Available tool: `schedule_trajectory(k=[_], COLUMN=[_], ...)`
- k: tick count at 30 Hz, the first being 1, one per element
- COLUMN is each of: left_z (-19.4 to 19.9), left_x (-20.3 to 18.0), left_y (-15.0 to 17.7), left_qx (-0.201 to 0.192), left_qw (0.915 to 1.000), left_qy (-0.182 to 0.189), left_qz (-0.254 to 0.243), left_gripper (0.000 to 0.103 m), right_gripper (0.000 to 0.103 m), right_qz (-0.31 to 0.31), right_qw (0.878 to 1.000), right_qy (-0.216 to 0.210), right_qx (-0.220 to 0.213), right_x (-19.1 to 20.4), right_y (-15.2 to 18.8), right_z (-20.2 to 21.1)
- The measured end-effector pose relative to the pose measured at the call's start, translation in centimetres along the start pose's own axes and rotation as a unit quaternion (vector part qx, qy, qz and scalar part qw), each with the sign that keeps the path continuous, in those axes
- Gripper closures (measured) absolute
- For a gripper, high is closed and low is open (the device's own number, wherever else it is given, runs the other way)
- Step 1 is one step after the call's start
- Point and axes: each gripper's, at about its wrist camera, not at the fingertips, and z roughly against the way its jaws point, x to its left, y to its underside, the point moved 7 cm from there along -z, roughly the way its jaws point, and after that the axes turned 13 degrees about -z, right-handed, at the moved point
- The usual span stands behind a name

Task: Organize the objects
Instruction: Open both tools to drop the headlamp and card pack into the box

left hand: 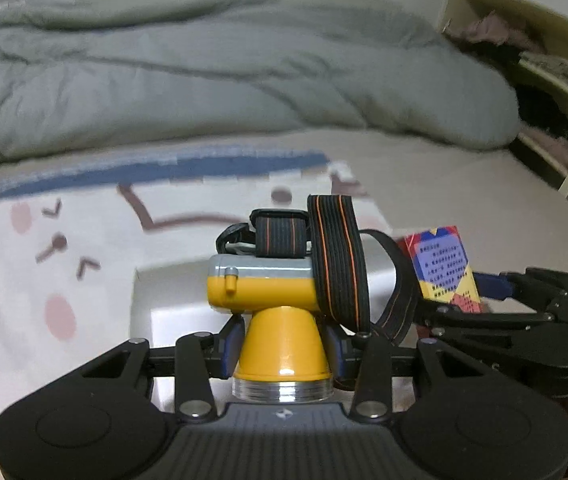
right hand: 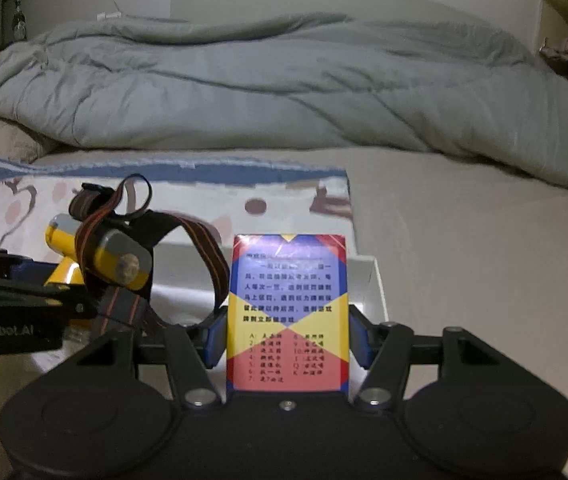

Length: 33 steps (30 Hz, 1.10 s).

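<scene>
Rumpled grey duvet (left hand: 212,80) fills the upper half of both views, on a bed (right hand: 464,248) whose cartoon-print blanket (left hand: 44,248) lies at left. Below it, a white tray (left hand: 172,292) sits at centre frame. In the left wrist view, the left gripper (left hand: 282,342) is clenched on the yellow headlamp (left hand: 272,296); its cone runs lengthwise toward the camera, lens at the bottom, striped strap (left hand: 336,256) looped above. In the right wrist view, the right gripper (right hand: 288,334) clasps the card box (right hand: 288,312) by its long edges, upright, printed face to the camera, above the tray's right side.
</scene>
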Motion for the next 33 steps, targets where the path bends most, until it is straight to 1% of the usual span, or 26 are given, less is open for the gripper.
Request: schedule_trajectory(k=[3,4,9,10,11,12,13,22,25,28,33], left_z=[-1.1,-1.3,-2.3,-2.3,-2.0,-1.7,-1.5,0.7,1.8,3.2,6.1], left_x=[-0.4,-0.4,-0.5,-0.4,-0.3,0.0,0.0,0.5,0.7,0.9,1.5], left_y=[0.7,0.8,0.9,0.9,0.8,0.7,0.4,0.1,0.3,0.7,1.2], left_qx=[0.035,0.041,0.047,0.044,0.038,0.03,0.026,0.027,0.029,0.029,0.02], left_qw=[0.9992,0.9989,0.9987,0.9987,0.999,0.9993,0.9995,0.9996,0.9996,0.9996,0.9997], left_qy=[0.012,0.013,0.018,0.019,0.016,0.006,0.0,-0.002,0.001,0.004,0.002], left_qz=[0.013,0.016,0.012,0.017,0.019,0.019,0.017,0.006,0.005,-0.001,-0.011], left_gripper=[0.06,0.06,0.058,0.055,0.044,0.034,0.031,0.03,0.03,0.03,0.03], right_gripper=[0.043,0.043,0.042,0.038,0.025,0.019,0.019,0.018,0.016,0.011,0.01], right_qz=[-0.004,-0.009,-0.026,-0.029,-0.032,-0.036,-0.038,-0.032,-0.035,-0.038,-0.049], right_qw=[1.0,1.0,0.999,0.999,0.999,0.999,0.999,0.999,0.999,0.999,0.998], right_qy=[0.002,0.003,0.008,0.004,-0.003,-0.008,-0.003,0.007,0.013,0.018,0.028], right_qx=[0.015,0.019,0.033,0.029,0.029,0.031,0.026,0.035,0.031,0.018,0.012], right_x=[-0.5,-0.8,-1.7,-1.7,-1.6,-1.6,-1.7,-1.3,-1.3,-1.2,-0.5], right_y=[0.6,0.8,1.4,1.3,1.2,1.2,1.0,1.1,0.7,0.4,0.6], right_z=[-0.9,-1.1,-1.9,-1.7,-1.7,-1.5,-1.3,0.1,1.4,3.1,5.7])
